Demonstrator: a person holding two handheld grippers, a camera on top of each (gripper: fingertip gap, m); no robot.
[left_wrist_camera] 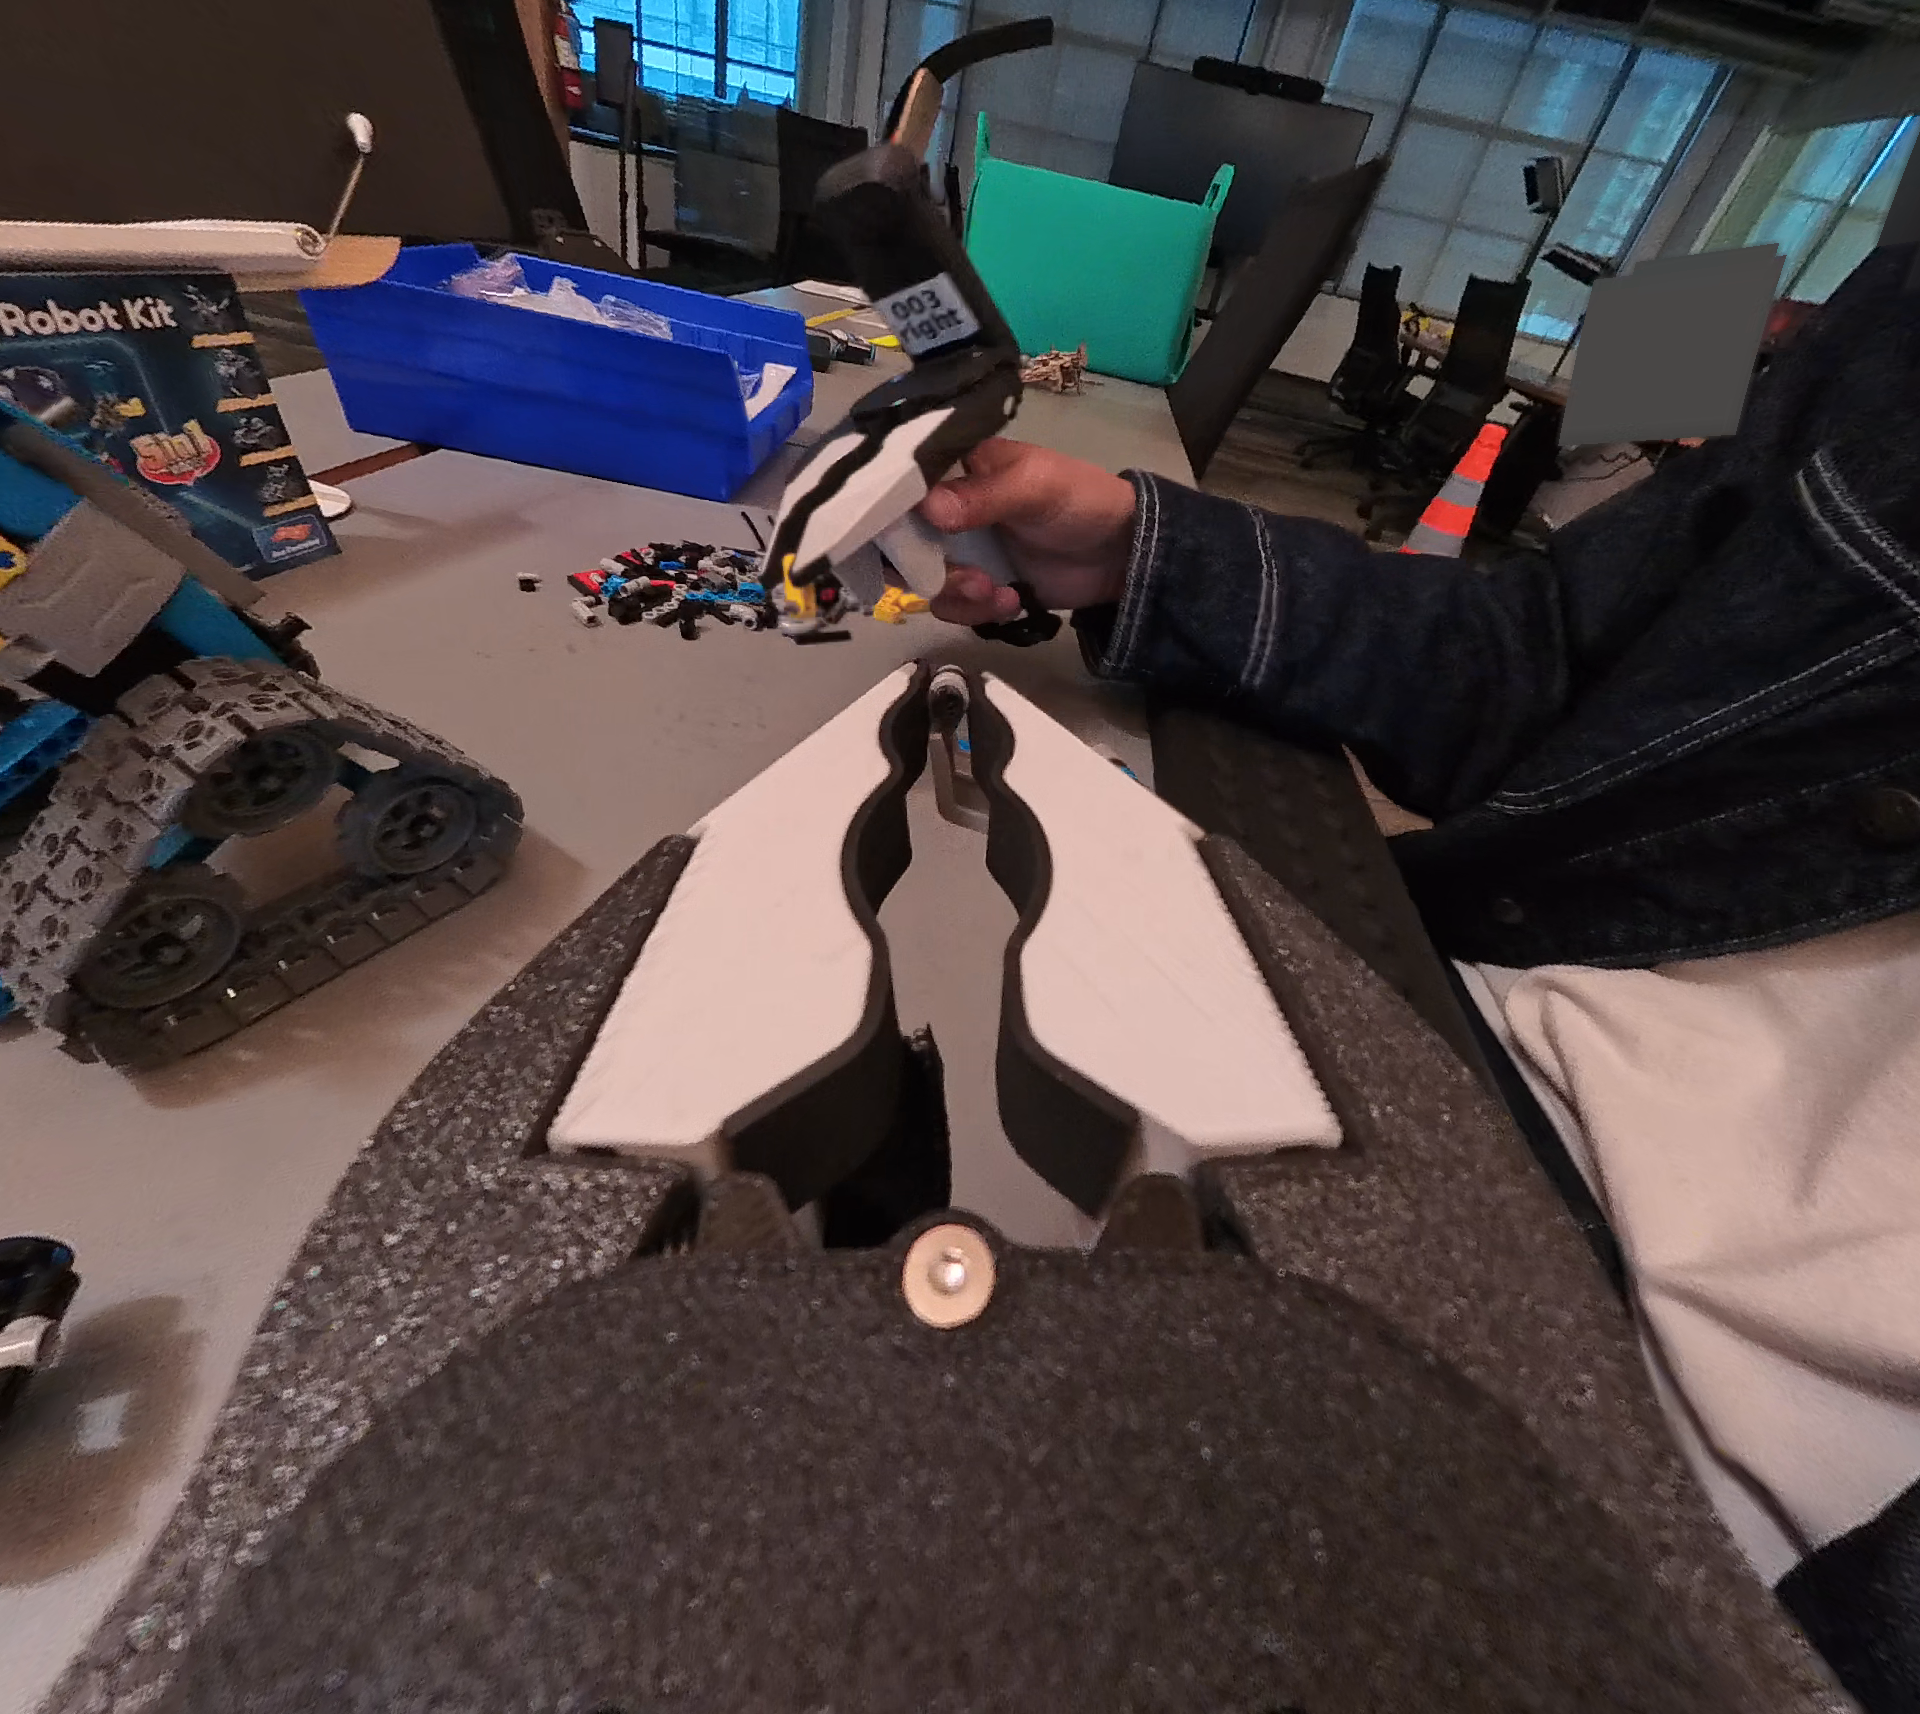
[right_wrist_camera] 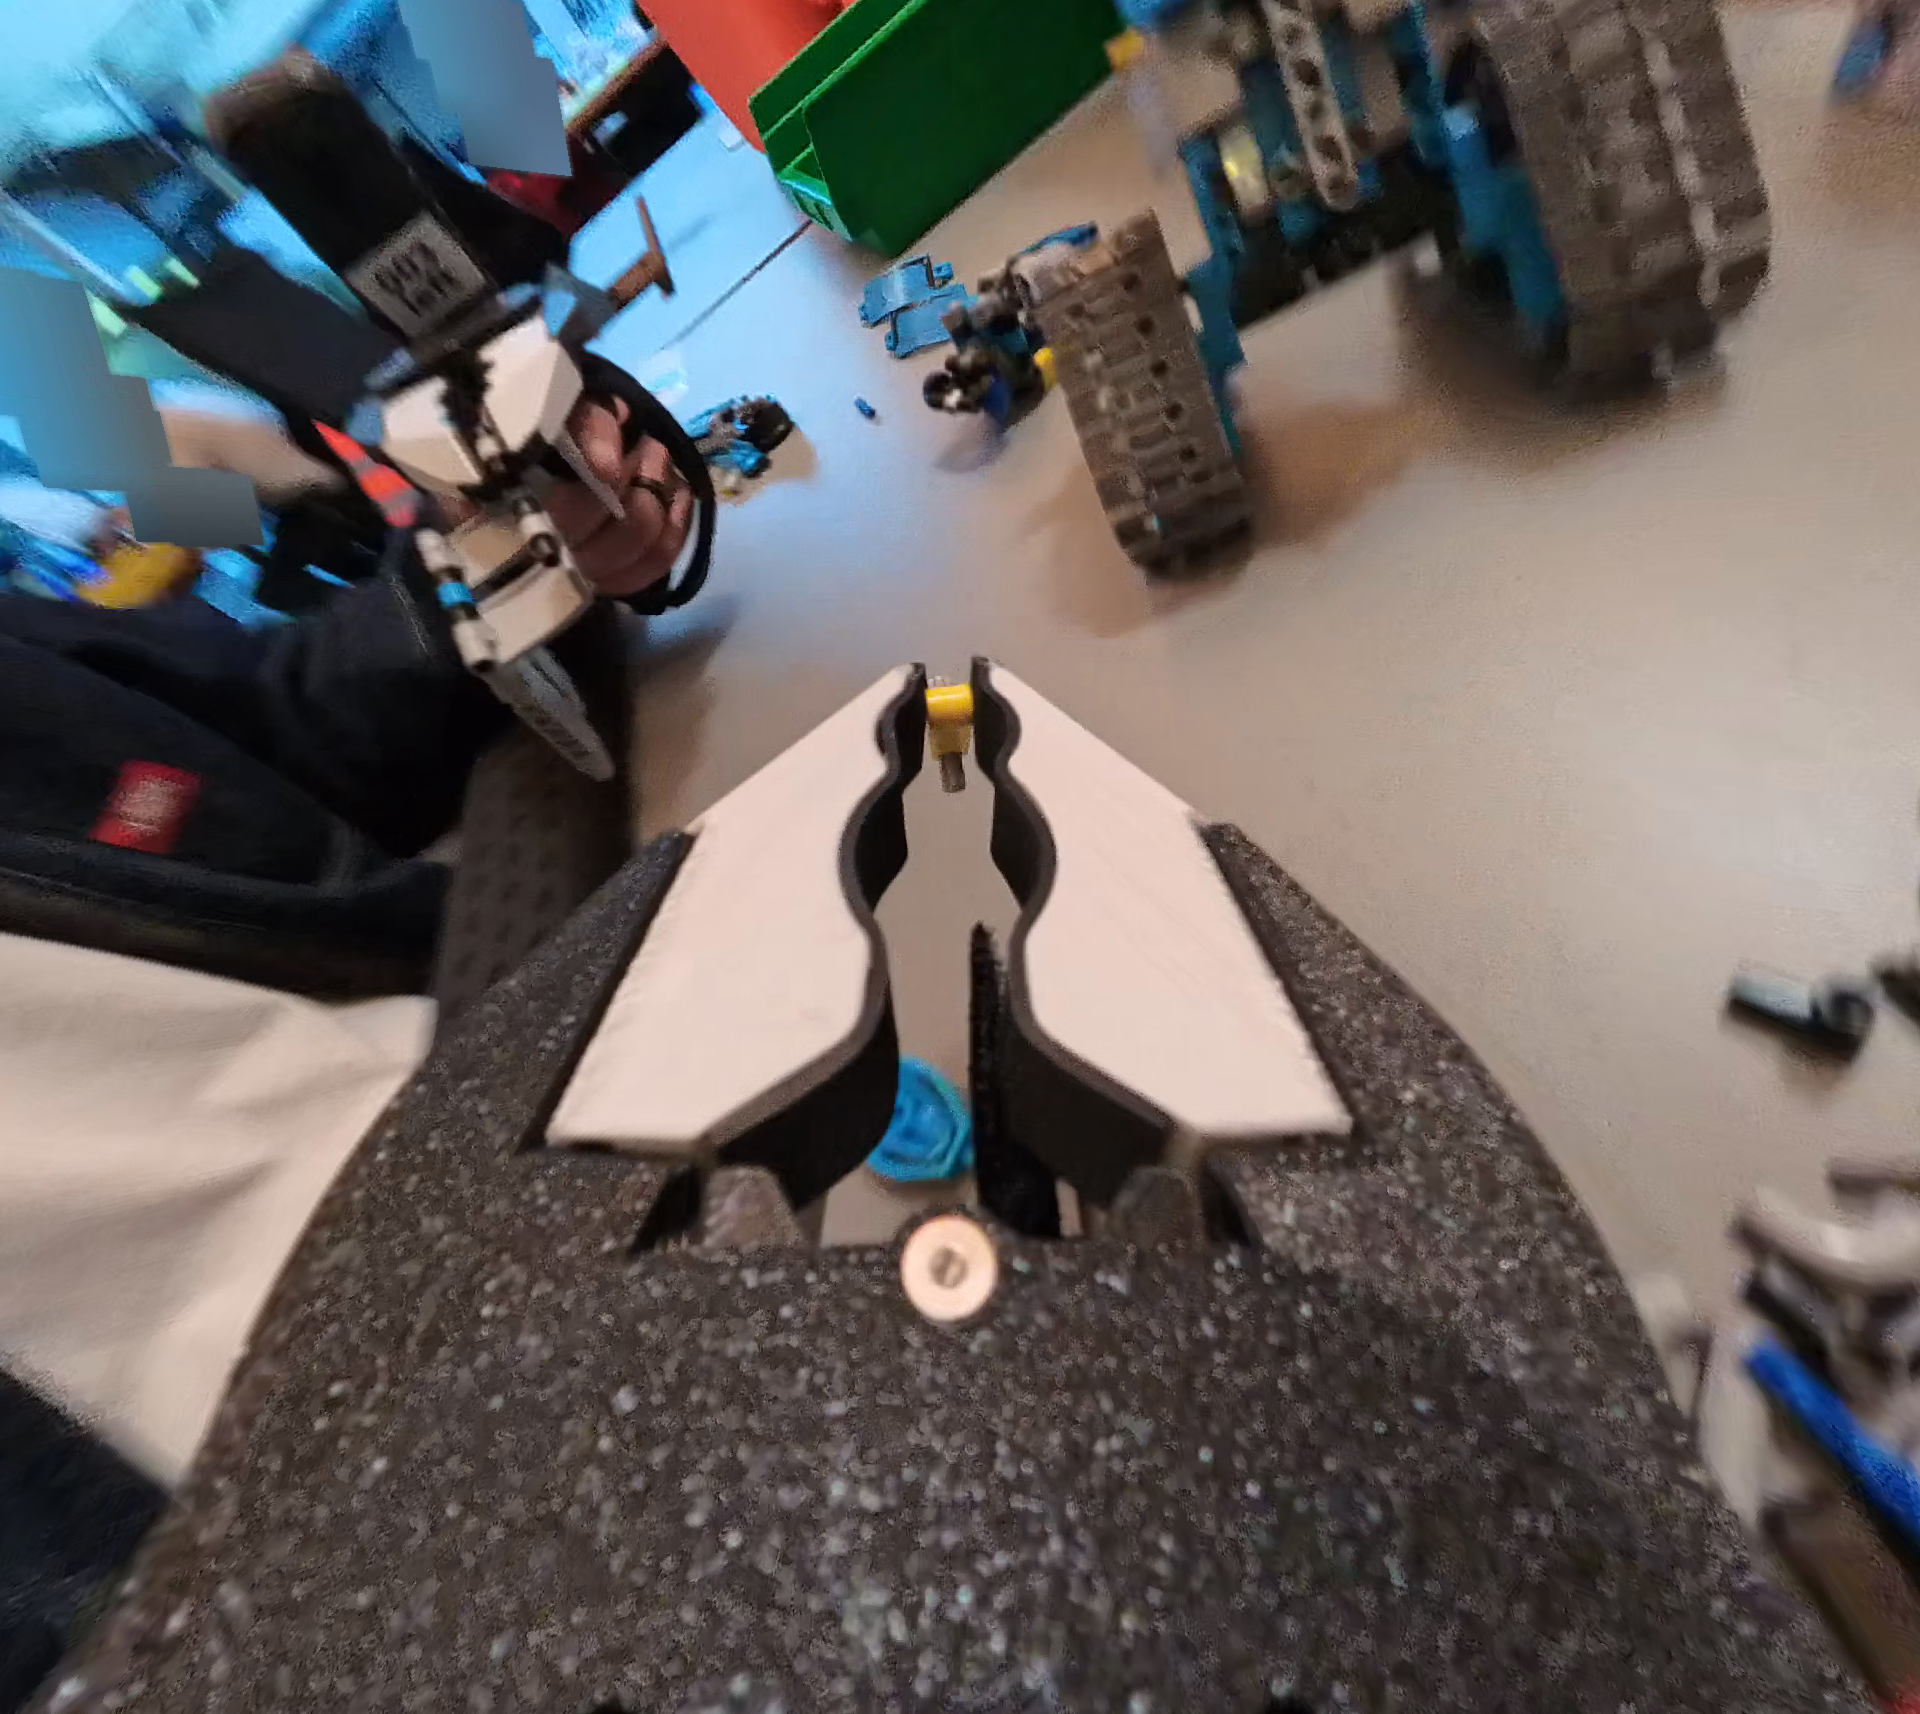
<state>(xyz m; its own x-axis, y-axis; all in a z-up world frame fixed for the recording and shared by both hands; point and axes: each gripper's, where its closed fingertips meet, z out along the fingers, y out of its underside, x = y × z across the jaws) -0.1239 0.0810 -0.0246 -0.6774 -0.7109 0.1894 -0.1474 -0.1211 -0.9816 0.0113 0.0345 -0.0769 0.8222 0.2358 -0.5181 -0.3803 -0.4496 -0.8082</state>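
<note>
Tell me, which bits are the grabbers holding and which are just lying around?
Held:
- small yellow plastic connector with grey pin, in the right gripper
- white-and-grey brick assembly, in the left gripper

Lying about:
- pile of small loose bricks
- blue-and-grey tracked toy vehicle
- blue plastic bin

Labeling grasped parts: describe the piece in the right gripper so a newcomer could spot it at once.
Start at the big blue tracked vehicle on the grey table, then come forward to the right gripper with white fingers. Pinched at its very tips is a small yellow connector with a short grey pin below; it is the only yellow piece held off the table.
</note>
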